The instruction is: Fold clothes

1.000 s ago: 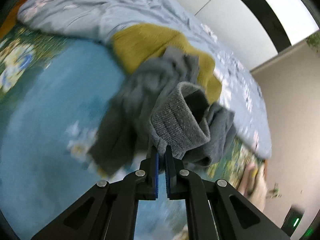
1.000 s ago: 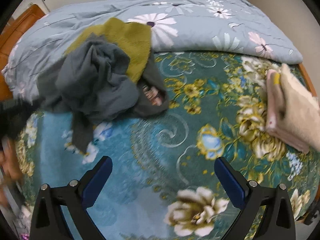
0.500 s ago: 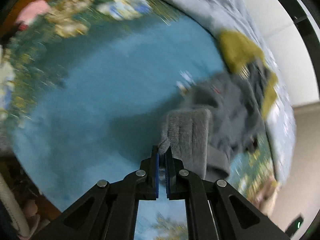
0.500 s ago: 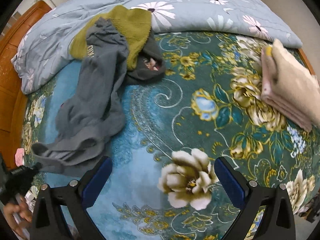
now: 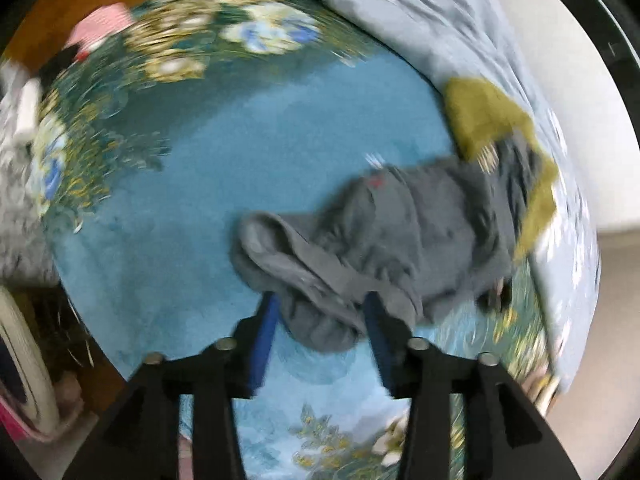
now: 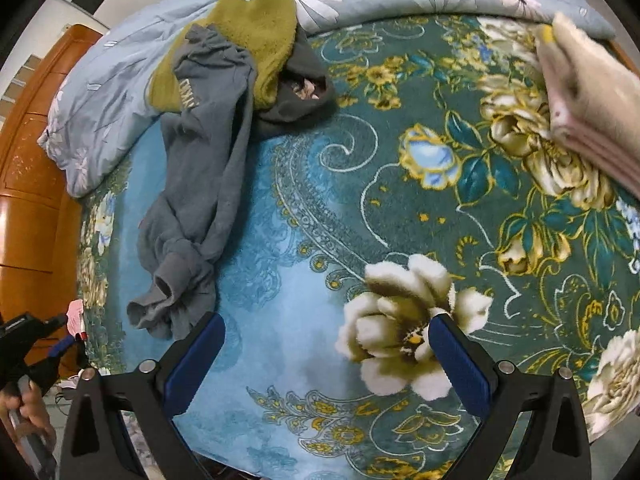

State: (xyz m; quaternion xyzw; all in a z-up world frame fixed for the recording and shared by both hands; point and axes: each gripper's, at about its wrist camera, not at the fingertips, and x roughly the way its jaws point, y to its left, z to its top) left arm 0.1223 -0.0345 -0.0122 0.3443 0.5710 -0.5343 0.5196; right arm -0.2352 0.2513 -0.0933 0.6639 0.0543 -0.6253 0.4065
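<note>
A grey sweatshirt (image 5: 400,232) lies stretched along the left side of the bed (image 6: 208,152), cuff end nearest me. In the left wrist view my left gripper (image 5: 320,320) hovers over that cuff. Its jaws are opening, and the cuff lies loose between the blue pads (image 5: 262,336), which do not press on it. From the right wrist view, the left gripper (image 6: 60,336) sits at the far left edge, apart from the cloth. My right gripper (image 6: 326,344) stands open over the floral blanket (image 6: 360,200) with nothing between its fingers.
A mustard garment (image 6: 256,28) and a dark grey one (image 6: 304,92) lie under the sweatshirt's upper end, against a pale blue quilt (image 6: 120,80). Folded beige and pink clothes (image 6: 592,100) sit at the right. A wooden headboard (image 6: 28,160) runs along the left.
The left gripper dragged the sweatshirt out of the pile toward the bed's near left corner, then opened and let the cuff drop. The right gripper moved lower and closer to the blanket.
</note>
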